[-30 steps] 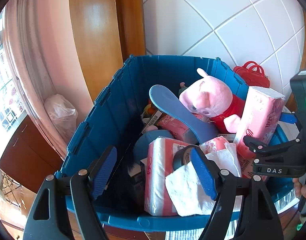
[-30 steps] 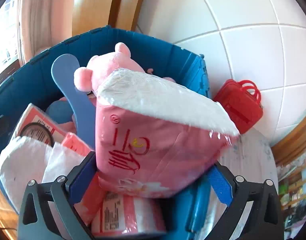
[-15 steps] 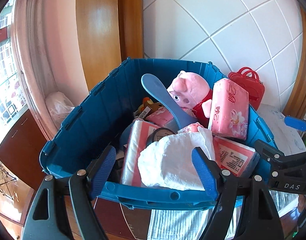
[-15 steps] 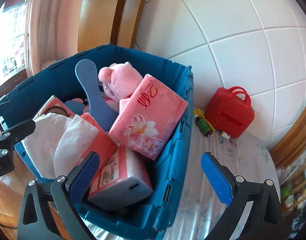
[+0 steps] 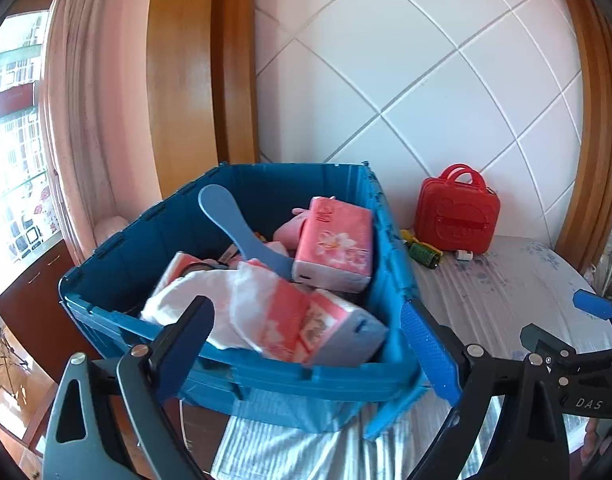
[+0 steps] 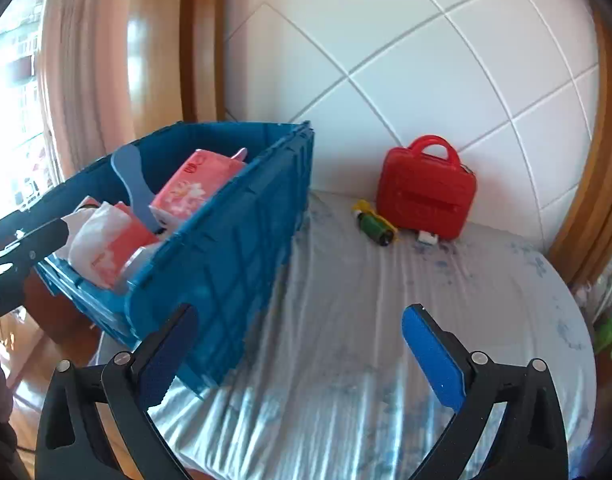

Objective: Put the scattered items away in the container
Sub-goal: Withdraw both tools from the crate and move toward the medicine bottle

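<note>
the round bench with a pale striped cloth (image 6: 346,320) carries a blue plastic crate (image 5: 242,376) at its left edge. inside the crate a pink tissue pack (image 5: 336,250) leans at the far right, beside a blue flat paddle (image 5: 242,232) and crumpled white paper (image 5: 210,292). a red toy suitcase (image 6: 426,192) stands at the far wall, with a small green and yellow bottle (image 6: 376,226) lying just left of it. the left gripper (image 5: 306,344) is wide open and empty near the crate. the right gripper (image 6: 298,352) is wide open and empty above the cloth.

Blue crate (image 5: 242,376); pink floral tissue pack (image 5: 334,250); red case (image 6: 426,190); pale blue-patterned cloth (image 6: 366,340).
</note>
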`<state>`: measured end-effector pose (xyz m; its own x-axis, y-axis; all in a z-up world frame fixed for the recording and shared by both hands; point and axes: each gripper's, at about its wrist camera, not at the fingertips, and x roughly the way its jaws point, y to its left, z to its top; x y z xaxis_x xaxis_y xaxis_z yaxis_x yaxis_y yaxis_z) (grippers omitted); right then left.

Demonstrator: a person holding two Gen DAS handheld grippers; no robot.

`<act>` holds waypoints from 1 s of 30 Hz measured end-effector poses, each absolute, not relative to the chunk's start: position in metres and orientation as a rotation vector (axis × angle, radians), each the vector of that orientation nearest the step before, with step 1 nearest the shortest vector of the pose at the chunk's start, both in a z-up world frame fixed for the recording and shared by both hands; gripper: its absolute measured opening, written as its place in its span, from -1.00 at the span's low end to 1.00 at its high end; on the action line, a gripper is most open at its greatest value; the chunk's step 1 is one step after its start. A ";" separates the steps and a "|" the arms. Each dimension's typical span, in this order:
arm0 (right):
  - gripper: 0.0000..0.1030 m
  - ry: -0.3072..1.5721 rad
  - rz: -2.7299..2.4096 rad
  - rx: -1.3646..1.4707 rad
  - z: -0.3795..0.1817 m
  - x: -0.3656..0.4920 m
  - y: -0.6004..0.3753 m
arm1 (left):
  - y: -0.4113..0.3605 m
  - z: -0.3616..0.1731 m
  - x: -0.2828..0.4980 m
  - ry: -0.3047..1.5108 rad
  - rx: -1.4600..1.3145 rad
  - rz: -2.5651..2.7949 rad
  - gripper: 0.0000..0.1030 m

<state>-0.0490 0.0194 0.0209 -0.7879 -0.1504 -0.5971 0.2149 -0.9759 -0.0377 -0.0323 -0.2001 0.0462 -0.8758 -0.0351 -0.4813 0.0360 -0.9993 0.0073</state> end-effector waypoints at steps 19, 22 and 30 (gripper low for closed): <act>0.99 -0.105 -2.869 1.047 -0.022 -0.053 0.204 | -0.033 0.013 -0.045 -0.117 0.898 -3.161 0.86; 0.99 -0.088 -2.892 1.074 -0.025 -0.067 0.207 | -0.030 0.002 -0.068 -0.071 0.948 -3.182 0.86; 0.99 -0.096 -2.957 1.107 -0.038 -0.100 0.231 | -0.003 -0.038 -0.120 -0.034 1.165 -3.221 0.86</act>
